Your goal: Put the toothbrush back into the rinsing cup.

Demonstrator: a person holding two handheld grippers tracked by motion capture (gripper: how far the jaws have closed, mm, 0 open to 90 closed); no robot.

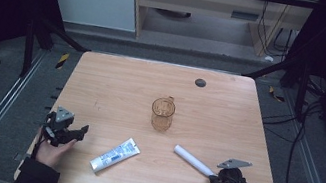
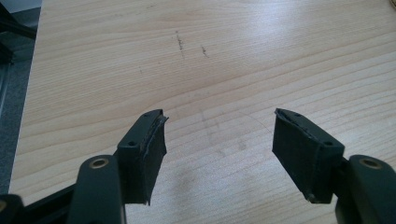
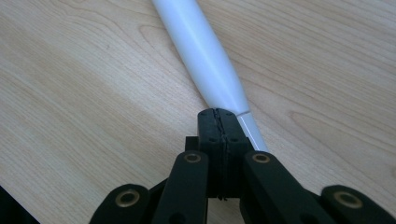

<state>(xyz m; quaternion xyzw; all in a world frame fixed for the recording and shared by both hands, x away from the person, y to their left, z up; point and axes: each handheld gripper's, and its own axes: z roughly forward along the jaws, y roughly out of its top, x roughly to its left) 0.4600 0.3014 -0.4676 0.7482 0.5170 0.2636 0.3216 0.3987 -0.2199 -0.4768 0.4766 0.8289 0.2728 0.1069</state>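
Pinching only the thin flat tail of the white tube (image 3: 205,56), the right gripper (image 3: 223,122) has its jaws pressed together on that crimped end, at the near right of the worktop (image 1: 116,83). That is the weak point of the grasp: the hold sits at one extreme, so if the tube is lifted from here, its fuller body would hang out in front and could swing, twist or slide out of the pads. Tilting it towards the amber glass mug (image 1: 162,114), which stands upright near the middle of the worktop, might also knock the mug over if the far end arrives too low.

In the high view the white tube (image 1: 193,160) lies slanted, its far end pointing up and left, its near end in the right gripper (image 1: 214,179). It looks smooth, glossy and plain white, round along the body and tapering to the flattened seam; whether it rests fully on the wood or is slightly raised is hard to tell.

The left gripper (image 2: 219,135) has its jaws well apart over bare wood at the near left, holding nothing. A second tube, white with blue print (image 1: 115,154), probably toothpaste, lies between the two grippers, apart from both.
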